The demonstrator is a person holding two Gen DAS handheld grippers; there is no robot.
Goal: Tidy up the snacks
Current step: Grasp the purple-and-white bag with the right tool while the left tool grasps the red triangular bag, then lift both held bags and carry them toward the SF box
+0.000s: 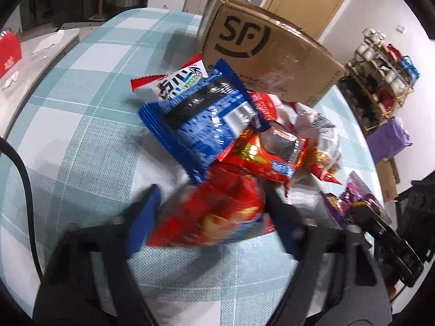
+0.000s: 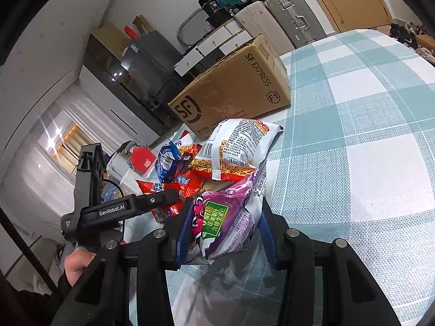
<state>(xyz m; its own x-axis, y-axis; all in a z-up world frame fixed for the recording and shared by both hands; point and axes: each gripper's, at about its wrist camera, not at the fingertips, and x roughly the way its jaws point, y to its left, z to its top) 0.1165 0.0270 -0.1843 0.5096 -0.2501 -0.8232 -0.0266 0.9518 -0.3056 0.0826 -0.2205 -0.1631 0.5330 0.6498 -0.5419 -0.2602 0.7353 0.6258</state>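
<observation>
Snacks: red packet (image 1: 214, 217) clamped in left tongs (image 1: 212, 212), purple packet (image 2: 231, 222) (beside the pile) in right tongs (image 2: 225, 233).

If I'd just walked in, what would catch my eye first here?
Probably the bright heap of snack packets piled on the teal checked tablecloth, just in front of a brown cardboard box printed SF. Next, the two handheld grippers: the left gripper clamps a red packet, the right gripper a purple packet.

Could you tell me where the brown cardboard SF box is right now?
The brown cardboard SF box stands at the far side of the teal checked tablecloth, directly behind the pile of snack packets.
</observation>
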